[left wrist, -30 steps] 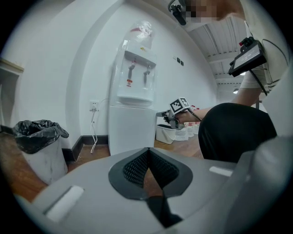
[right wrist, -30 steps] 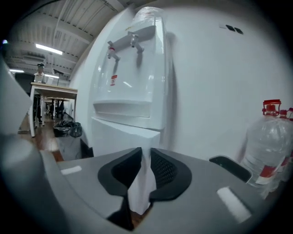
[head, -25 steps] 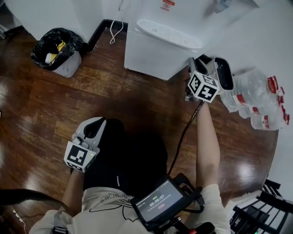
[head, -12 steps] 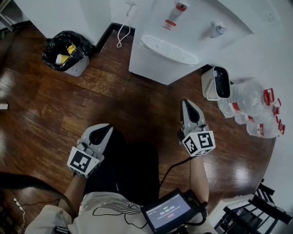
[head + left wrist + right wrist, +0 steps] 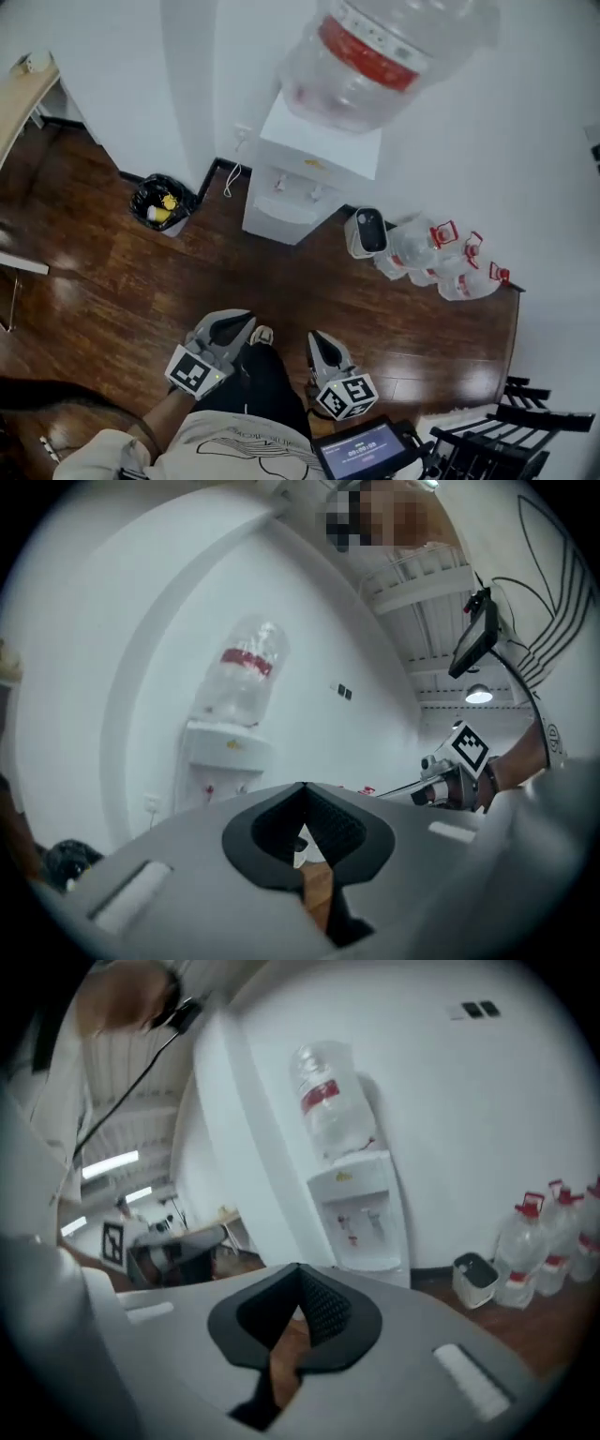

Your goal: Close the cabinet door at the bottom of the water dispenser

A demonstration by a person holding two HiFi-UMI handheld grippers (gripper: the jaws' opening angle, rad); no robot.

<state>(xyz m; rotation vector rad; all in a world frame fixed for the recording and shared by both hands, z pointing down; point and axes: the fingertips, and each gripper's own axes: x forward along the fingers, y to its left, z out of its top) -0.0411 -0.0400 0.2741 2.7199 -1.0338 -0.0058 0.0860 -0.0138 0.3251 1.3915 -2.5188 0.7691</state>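
Head view: the water dispenser point(image 5: 314, 169) stands against the white wall with an upturned bottle point(image 5: 375, 52) on top. Its cabinet door point(image 5: 269, 228) is the low front panel under the drip tray. No door edge juts out from it, so I judge it closed, though the steep angle hides the seam. The left gripper point(image 5: 242, 322) and right gripper point(image 5: 317, 339) are both held close to the person's body, well apart from the dispenser, above the wooden floor point(image 5: 112, 281). A black-lined trash bin point(image 5: 161, 203) sits to the dispenser's left. A small white bin point(image 5: 367, 232) and several water jugs point(image 5: 441, 262) sit to its right.

Left gripper view: the 2 jaws are pressed together with nothing between them. The dispenser is far beyond the tips, and the gripper's own body hides its lower half.

Right gripper view: these 2 jaws are also closed and empty. The taps and drip tray show clearly, but the gripper covers most of the door below them.

The main risk is a door that is only pushed to and not latched. It could drift open again unnoticed, because neither gripper is near enough to check it. If the person goes back to press it, a low swing on the right side could knock the small white bin or topple a jug.
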